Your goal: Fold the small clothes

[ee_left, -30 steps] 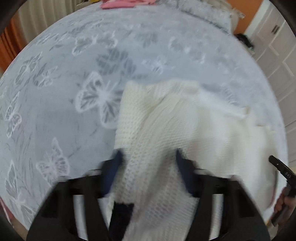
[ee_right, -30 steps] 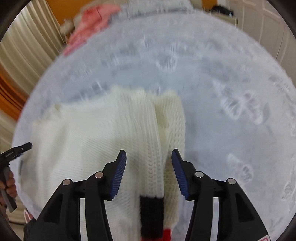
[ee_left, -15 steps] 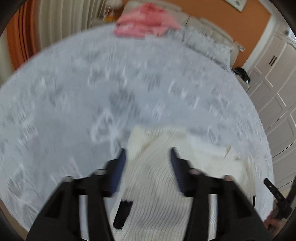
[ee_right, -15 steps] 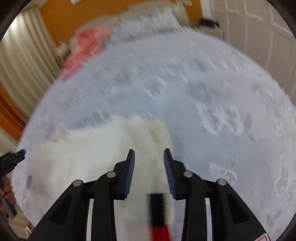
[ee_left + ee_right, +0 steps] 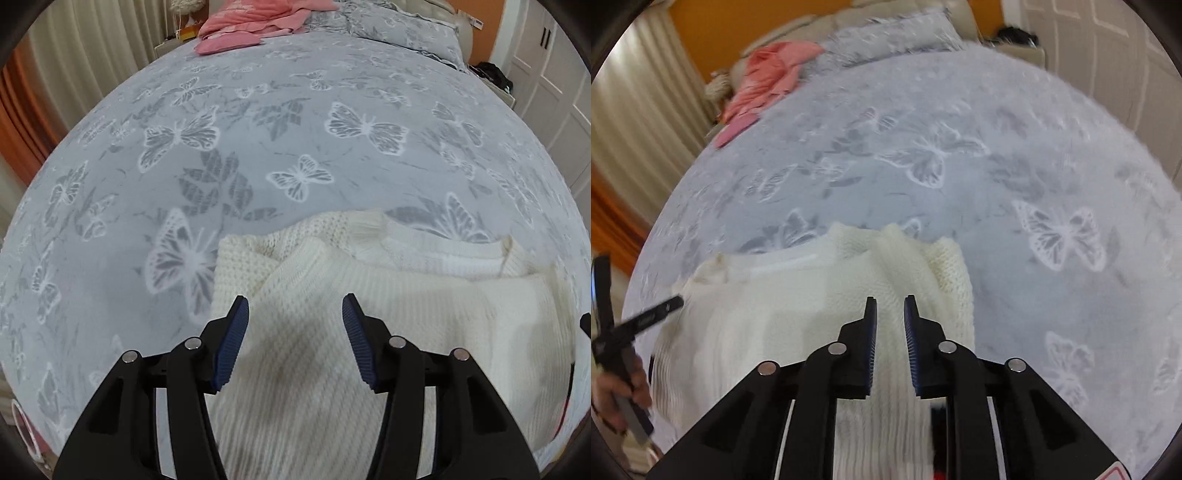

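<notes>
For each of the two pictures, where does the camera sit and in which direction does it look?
Left wrist view: on the left gripper, looking forward over the white knit sweater and across the butterfly bedspread toward the pink clothes; jaws wide apart.
Right wrist view: on the right gripper, above the sweater's right side, facing the pillows; jaws nearly together; the person's left hand shows at the left edge.
Shared: sweater, bedspread, pink clothes.
</notes>
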